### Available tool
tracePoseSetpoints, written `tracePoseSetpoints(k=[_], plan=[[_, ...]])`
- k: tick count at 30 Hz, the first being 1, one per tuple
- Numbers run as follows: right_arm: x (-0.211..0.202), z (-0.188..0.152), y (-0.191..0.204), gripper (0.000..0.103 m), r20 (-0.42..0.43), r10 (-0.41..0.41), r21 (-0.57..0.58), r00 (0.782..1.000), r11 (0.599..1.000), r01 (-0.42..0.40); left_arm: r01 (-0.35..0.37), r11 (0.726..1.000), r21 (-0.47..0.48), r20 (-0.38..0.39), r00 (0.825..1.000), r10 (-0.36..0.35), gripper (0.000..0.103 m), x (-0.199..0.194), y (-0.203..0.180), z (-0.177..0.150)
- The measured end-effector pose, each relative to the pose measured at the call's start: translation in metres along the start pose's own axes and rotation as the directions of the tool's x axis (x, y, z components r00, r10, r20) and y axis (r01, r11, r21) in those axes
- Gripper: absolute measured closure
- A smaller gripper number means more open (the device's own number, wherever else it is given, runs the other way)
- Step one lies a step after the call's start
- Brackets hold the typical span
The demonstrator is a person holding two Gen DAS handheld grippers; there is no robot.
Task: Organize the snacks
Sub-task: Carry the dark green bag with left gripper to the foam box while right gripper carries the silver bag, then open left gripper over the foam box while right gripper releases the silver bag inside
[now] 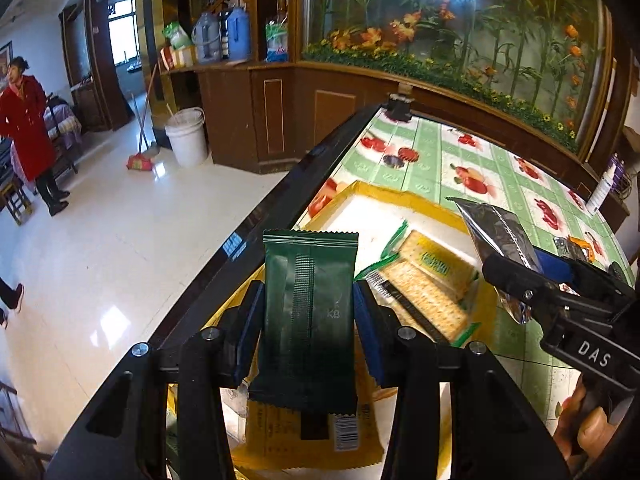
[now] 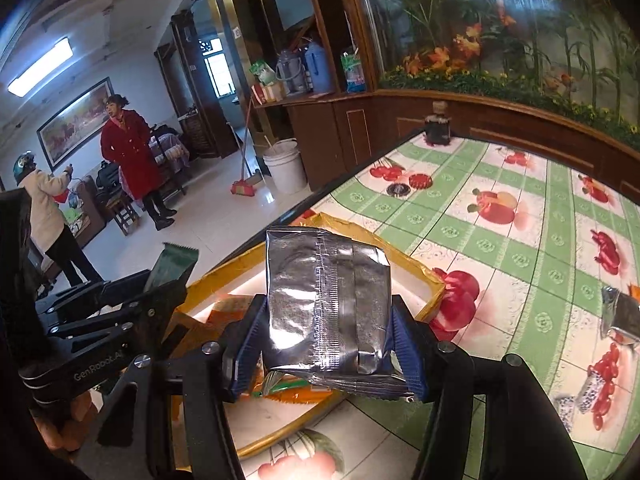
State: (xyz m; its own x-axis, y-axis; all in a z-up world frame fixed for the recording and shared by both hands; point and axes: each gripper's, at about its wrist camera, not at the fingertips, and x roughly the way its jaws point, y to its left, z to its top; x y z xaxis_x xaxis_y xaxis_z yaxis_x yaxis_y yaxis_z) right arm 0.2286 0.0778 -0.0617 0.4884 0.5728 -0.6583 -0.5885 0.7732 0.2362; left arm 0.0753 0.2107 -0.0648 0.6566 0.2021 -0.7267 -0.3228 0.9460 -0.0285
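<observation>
Tongs come first. Left tongs (image 1: 308, 312) are partly closed, with blue pads (image 1: 366, 320) pressing both sides of a green pack (image 1: 308, 308). Right tongs (image 2: 328, 344) stand a bit wider and squeeze a silver pack (image 2: 328, 304), because that pack is fatter. Each pack is held by its lower half and sticks up, so I think the top end can go down into the box first.

Both packs hang over the box (image 1: 424, 200), a low white tray with a yellow rim. That looks like the spot where snacks should go. A cracker pack (image 1: 428, 280) already lies flat inside it, and an orange pack (image 2: 224, 308) lies there too.

The green pack is dark, flat and smooth, with zigzag ends and a seam down the middle. The silver pack is shiny, crinkly and puffy. One more silver pack (image 2: 620, 312) waits on the table (image 2: 500, 232), well apart from the box, so the job is not done yet.
</observation>
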Motion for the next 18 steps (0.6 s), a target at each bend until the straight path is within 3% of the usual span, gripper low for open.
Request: tracePoseSetpoints(k=[18], plan=[[0.060, 0.008, 0.011, 0.043, -0.069, 0.014, -0.005, 0.997, 1.000, -0.015, -0.014, 1.000, -0.003, -0.074, 0.997, 0.014, 0.060, 0.026, 0.007, -0.008]])
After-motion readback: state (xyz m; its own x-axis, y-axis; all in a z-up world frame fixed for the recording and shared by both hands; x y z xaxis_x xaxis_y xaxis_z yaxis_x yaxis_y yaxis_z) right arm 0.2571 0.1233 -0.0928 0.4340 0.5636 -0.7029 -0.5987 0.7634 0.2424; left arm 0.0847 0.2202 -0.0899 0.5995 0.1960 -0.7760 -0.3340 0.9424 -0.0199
